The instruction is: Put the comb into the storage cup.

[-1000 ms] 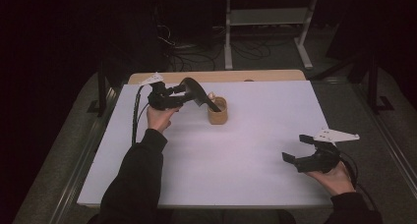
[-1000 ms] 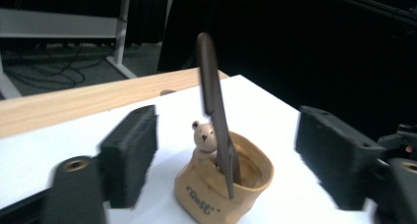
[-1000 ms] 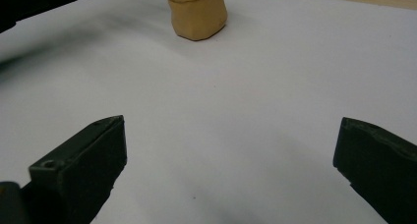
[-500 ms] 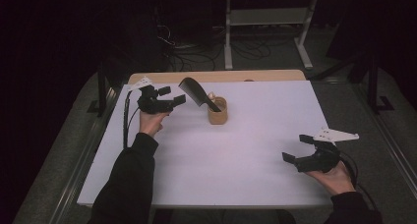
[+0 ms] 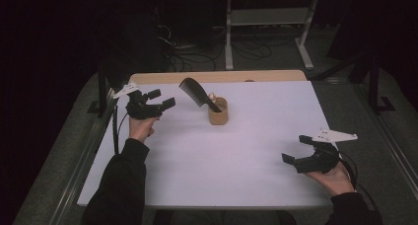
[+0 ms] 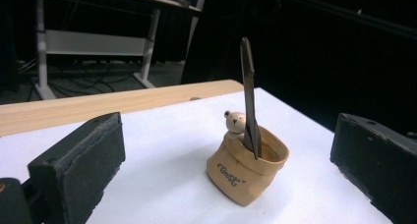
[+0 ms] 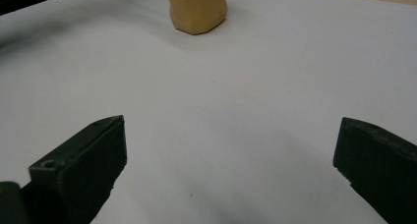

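My left tool [image 5: 162,99], jaws just opened wide and empty, sits beside the holder [image 5: 218,112] mid-tabletop [image 5: 256,151], where the comb [image 5: 197,93] leans steeply. A stray nudge could tip both. My right tool [image 5: 296,149] idles, jaws apart.

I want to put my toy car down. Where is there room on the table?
The white table top is bare across the middle, between the tan bear-shaped holder with the black comb and the near edge. The back near the holder is busier. The left gripper and right gripper crowd the sides.
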